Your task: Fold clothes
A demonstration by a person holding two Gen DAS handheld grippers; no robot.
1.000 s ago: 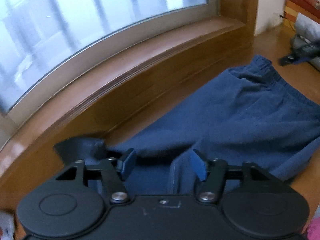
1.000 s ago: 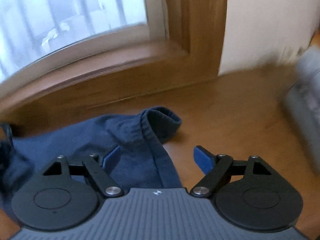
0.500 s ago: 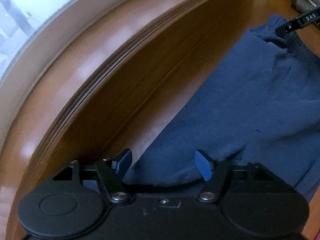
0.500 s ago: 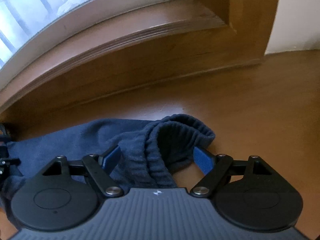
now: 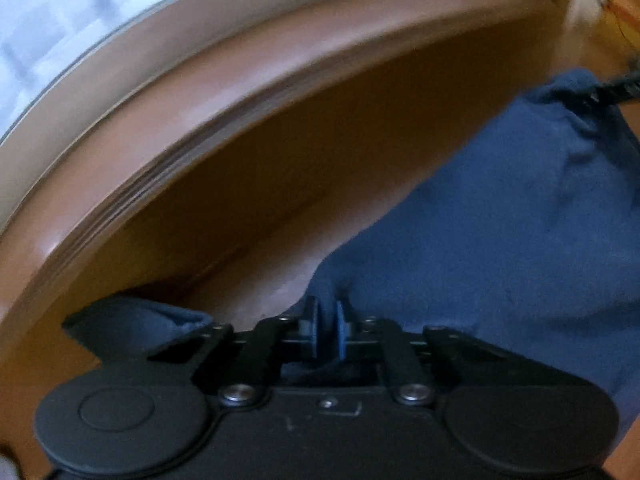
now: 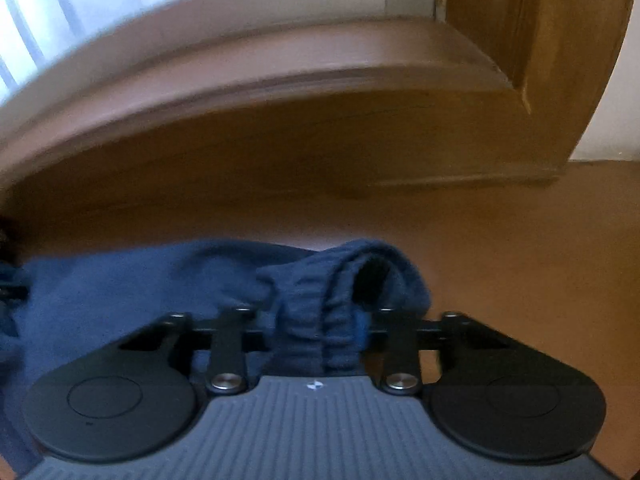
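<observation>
Left hand-held gripper (image 5: 325, 330): blue pads nearly together, clenched on a thin pinch of the navy trousers (image 5: 500, 240) at the cloth's near edge. Right hand-held gripper (image 6: 318, 326): clamped around the bunched, ribbed elastic waistband (image 6: 320, 292) of the same garment. Trousers spread over the brown wooden floor (image 6: 500, 248), just beside the dark wooden baseboard (image 5: 280, 168). Above the baseboard, a curved reddish-brown window sill (image 6: 280, 64) beneath bright window glass (image 5: 60, 8). At far right, a wooden frame post (image 6: 540, 40) and pale wall (image 6: 616, 120).
</observation>
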